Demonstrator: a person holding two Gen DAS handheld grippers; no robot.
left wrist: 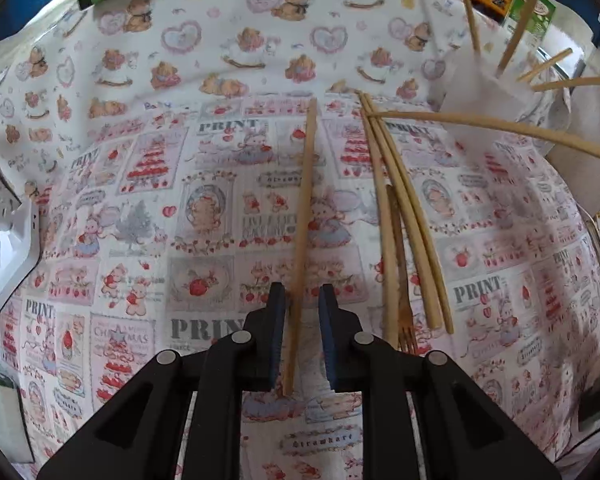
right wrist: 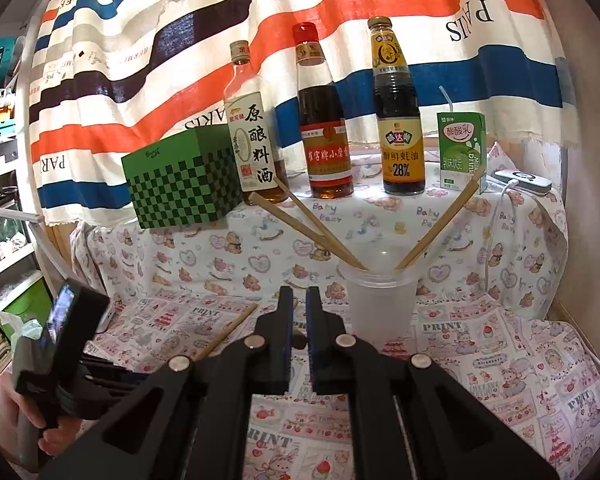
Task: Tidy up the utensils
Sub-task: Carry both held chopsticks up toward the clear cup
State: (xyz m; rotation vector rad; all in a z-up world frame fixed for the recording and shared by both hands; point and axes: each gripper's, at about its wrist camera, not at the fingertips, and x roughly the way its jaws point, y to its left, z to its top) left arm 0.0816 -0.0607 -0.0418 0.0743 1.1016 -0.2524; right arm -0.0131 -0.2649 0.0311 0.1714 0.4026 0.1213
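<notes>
In the left wrist view a wooden chopstick [left wrist: 302, 216] lies on the printed cloth [left wrist: 148, 208]. Its near end runs between the jaws of my left gripper [left wrist: 302, 292], which is open: the stick rests by the left pad, clear of the right one. To the right lie several more chopsticks [left wrist: 404, 220] and a wooden fork [left wrist: 405, 320]. Another chopstick [left wrist: 500, 128] reaches in above them from the right edge, its outer end hidden. My right gripper [right wrist: 299, 292] is shut just short of a translucent cup [right wrist: 380, 300] holding three chopsticks [right wrist: 312, 224]; nothing shows clearly between its pads.
Three sauce bottles [right wrist: 324, 128], a green checkered box [right wrist: 184, 180] and a green drink carton [right wrist: 460, 148] stand along the back by a striped curtain. A white device [right wrist: 524, 180] with a cable lies back right. A hand [right wrist: 28, 412] holds the other tool at lower left.
</notes>
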